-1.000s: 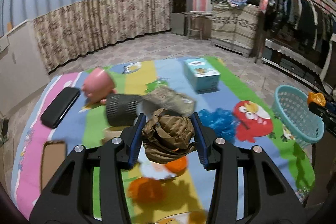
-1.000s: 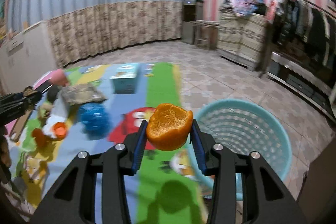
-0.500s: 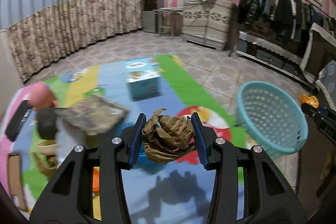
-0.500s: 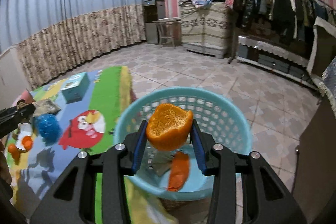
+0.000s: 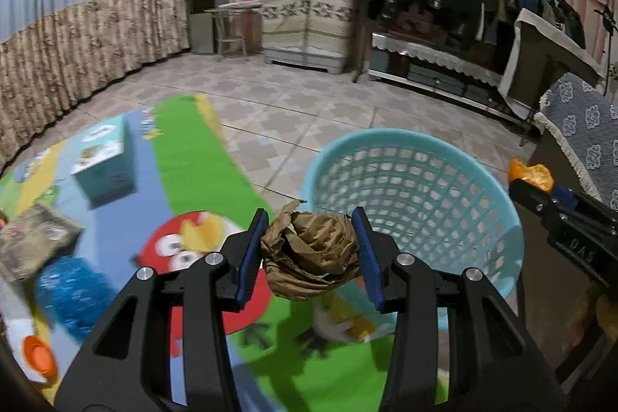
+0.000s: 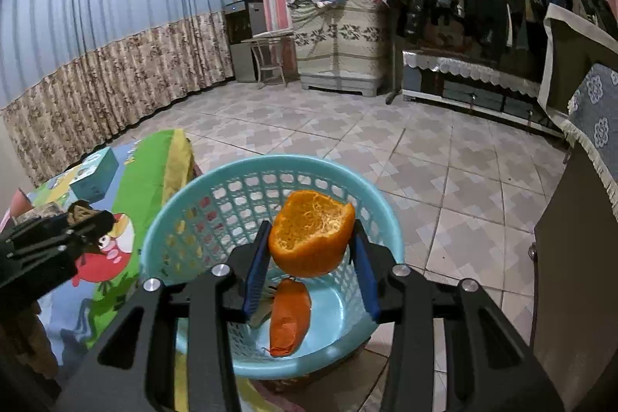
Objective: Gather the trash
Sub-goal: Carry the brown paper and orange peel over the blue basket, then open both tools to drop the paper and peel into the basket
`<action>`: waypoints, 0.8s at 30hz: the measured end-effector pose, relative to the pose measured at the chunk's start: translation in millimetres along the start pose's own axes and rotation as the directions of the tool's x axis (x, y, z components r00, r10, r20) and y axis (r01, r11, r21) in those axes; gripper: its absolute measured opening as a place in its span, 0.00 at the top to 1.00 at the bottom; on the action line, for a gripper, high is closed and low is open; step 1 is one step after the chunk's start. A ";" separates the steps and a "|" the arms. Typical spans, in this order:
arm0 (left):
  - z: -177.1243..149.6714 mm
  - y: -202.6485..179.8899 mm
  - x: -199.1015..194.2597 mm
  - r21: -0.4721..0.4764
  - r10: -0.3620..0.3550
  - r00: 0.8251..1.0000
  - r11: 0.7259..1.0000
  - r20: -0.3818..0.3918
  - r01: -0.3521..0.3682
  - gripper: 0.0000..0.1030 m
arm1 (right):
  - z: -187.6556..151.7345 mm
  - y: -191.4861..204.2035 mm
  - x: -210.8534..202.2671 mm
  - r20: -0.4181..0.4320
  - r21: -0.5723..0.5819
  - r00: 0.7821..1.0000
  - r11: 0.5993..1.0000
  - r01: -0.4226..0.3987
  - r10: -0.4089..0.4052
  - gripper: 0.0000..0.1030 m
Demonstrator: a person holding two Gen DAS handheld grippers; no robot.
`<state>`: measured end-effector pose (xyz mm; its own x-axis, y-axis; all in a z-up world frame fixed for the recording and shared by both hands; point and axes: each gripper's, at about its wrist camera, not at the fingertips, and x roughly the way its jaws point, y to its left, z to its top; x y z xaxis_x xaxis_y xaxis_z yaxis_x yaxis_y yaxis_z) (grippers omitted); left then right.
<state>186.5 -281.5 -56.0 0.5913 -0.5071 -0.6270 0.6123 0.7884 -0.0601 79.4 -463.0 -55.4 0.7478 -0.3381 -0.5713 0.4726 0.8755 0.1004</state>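
My left gripper (image 5: 309, 250) is shut on a crumpled brown paper wad (image 5: 311, 253), held above the mat's edge just left of the teal mesh basket (image 5: 425, 157). My right gripper (image 6: 311, 257) is shut on an orange peel cup (image 6: 311, 238), held over the basket (image 6: 185, 211). An orange wrapper (image 6: 289, 315) lies on the basket floor. The right gripper with the peel (image 5: 529, 176) shows at the right of the left wrist view; the left gripper (image 6: 73, 222) shows at the left of the right wrist view.
The colourful play mat (image 5: 185, 157) holds a teal box (image 5: 102, 157), a blue scrubber (image 5: 73, 284), a grey packet (image 5: 31, 242) and an orange cap (image 5: 38, 358). A dark cabinet with a blue cloth (image 6: 579, 238) stands right of the basket. Tiled floor lies beyond.
Both grippers have swung right from over the mat toward the basket. The right one now holds the peel over the basket; the left one has come up beside its rim.
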 end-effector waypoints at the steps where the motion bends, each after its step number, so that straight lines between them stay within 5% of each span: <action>1: 1.5 -3.7 5.5 0.003 -0.007 1.000 1.000 -0.005 0.007 0.58 | 0.3 -4.2 2.6 -0.004 0.011 1.000 1.000 0.006 -0.006 0.60; 15: 24.5 -37.7 53.8 0.061 -0.034 0.999 0.997 -0.018 0.035 0.53 | -1.4 -17.8 14.4 -0.021 0.074 1.000 0.997 0.002 0.000 0.60; 24: 28.4 -11.7 48.0 0.010 0.029 1.000 1.000 -0.012 -0.029 0.32 | 0.7 -13.0 23.6 -0.033 0.061 0.999 0.998 0.001 0.001 0.60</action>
<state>222.7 -324.9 -63.4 0.6027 -0.4800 -0.6375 0.6002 0.7991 -0.0343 91.2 -482.6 -69.6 0.7323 -0.3255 -0.5982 0.5007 0.8527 0.1490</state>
